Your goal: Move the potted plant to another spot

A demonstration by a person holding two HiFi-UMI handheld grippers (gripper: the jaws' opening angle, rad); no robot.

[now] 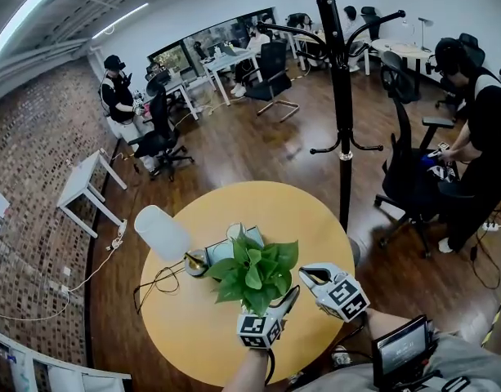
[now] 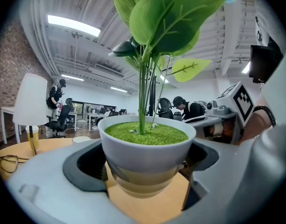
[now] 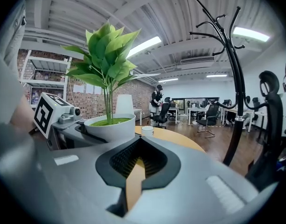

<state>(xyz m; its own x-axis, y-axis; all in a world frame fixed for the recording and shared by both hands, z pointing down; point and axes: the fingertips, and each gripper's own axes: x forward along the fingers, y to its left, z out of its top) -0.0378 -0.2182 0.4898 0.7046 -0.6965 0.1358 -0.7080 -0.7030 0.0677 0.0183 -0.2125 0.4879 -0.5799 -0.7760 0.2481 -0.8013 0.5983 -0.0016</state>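
The potted plant [image 1: 254, 274] has broad green leaves and a white pot [image 2: 147, 148] topped with green moss. It is over the near part of the round yellow table [image 1: 315, 219]. My left gripper [image 1: 275, 305] reaches in from below, its two jaws shut on either side of the pot [image 3: 110, 127]. Whether the pot's base touches the table does not show. My right gripper [image 1: 306, 274] hovers just right of the plant, shut and holding nothing; only a thin strip of table shows between its jaws [image 3: 139, 141].
A white lamp [image 1: 160, 232] with a brass foot and a trailing black cable stands on the table's left. A small white cup [image 3: 147, 130] sits behind the plant. A black coat rack [image 1: 342, 96] rises past the far right rim. Office chairs, desks and people stand farther off.
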